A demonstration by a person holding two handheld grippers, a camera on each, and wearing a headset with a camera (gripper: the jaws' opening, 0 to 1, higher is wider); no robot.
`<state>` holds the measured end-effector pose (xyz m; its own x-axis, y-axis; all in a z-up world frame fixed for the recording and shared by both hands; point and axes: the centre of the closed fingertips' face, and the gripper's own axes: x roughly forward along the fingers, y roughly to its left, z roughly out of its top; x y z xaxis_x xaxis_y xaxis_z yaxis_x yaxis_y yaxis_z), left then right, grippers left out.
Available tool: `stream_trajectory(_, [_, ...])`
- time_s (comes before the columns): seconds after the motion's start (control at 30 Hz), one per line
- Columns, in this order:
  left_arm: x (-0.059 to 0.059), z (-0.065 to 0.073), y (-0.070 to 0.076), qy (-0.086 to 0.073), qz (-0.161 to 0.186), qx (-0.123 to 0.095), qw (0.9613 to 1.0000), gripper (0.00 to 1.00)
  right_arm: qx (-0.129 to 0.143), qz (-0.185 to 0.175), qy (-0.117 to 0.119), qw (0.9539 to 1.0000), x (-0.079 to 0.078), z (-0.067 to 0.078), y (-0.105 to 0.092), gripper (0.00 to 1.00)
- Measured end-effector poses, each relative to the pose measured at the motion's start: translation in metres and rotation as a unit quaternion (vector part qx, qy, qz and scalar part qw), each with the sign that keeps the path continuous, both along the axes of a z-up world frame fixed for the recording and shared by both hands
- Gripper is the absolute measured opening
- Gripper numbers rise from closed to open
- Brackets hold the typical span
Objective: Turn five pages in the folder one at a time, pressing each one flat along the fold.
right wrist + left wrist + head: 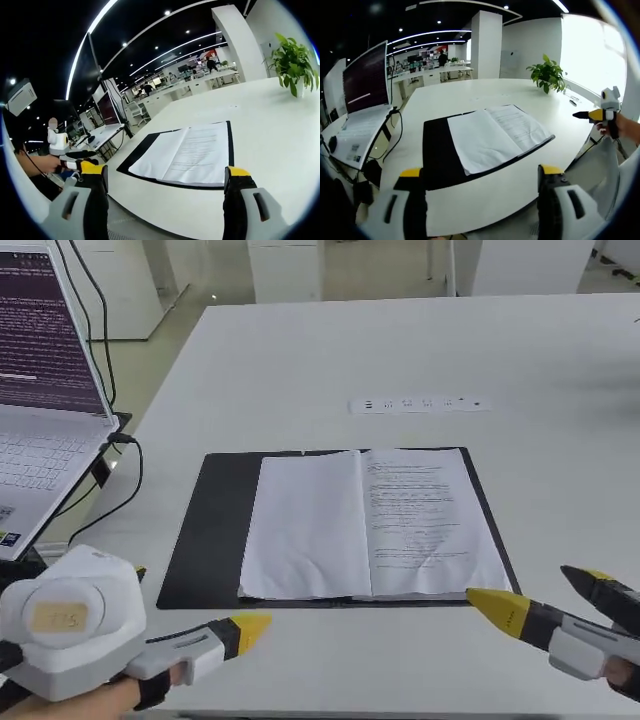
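Head view: a black folder (215,540) is seen lying open and flat on the white table (400,350), squared to the near edge, apparently so that both grippers can reach it alike. A blank sheet (300,530) is shown on its left side and a printed page (430,520) on its right, the two meeting at the fold down the middle. The right gripper (527,588) is held low just off the folder's near right corner, jaws spread wide with nothing between them. That station is judged to suit a pinch on the printed page's free corner. The left gripper (480,172) is held at the near left, apart from the folder, its jaws likewise seen wide and empty in the left gripper view. It is thought to be reserved for pressing along the fold once a page is laid over. No page is lifted or touched, so a turn is judged not yet begun; how many of the five are done cannot be told. A laptop (45,390) is set aside at the far left and a power strip (420,403) lies beyond the folder, both apart from the work. The sheets look thin and stacked, so more than one could be caught at once.
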<state>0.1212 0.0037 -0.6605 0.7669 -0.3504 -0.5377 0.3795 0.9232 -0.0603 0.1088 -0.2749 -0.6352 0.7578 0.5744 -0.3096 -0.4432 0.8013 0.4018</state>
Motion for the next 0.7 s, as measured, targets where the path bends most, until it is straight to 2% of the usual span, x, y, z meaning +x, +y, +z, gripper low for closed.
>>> stream_trajectory(0.13, [0.021,-0.008,-0.026,0.001,-0.030,0.008,0.9995,0.83,0.007,-0.004,0.001,1.0000,0.001,-0.001,0.001,0.96])
stream_trajectory(0.17, [0.028,-0.010,-0.032,-0.006,-0.035,0.008,0.9993,0.80,0.008,-0.005,0.001,1.0000,0.001,-0.001,0.001,0.96])
stream_trajectory(0.27, [0.043,-0.020,-0.065,-0.005,-0.066,0.006,0.9978,0.77,0.008,-0.003,0.002,1.0000,0.002,-0.001,0.002,0.96])
stream_trajectory(0.43, [0.059,-0.034,-0.108,-0.006,-0.104,0.013,0.9945,0.71,0.004,-0.008,0.001,1.0000,0.005,-0.003,-0.002,0.96])
stream_trajectory(0.53, [0.069,-0.043,-0.134,-0.003,-0.119,0.013,0.9928,0.68,0.012,-0.016,0.003,0.9998,0.008,-0.003,-0.006,0.95])
stream_trajectory(0.7, [0.083,-0.053,-0.167,-0.004,-0.139,0.014,0.9901,0.64,0.014,-0.023,0.008,0.9996,0.009,-0.006,-0.011,0.94])
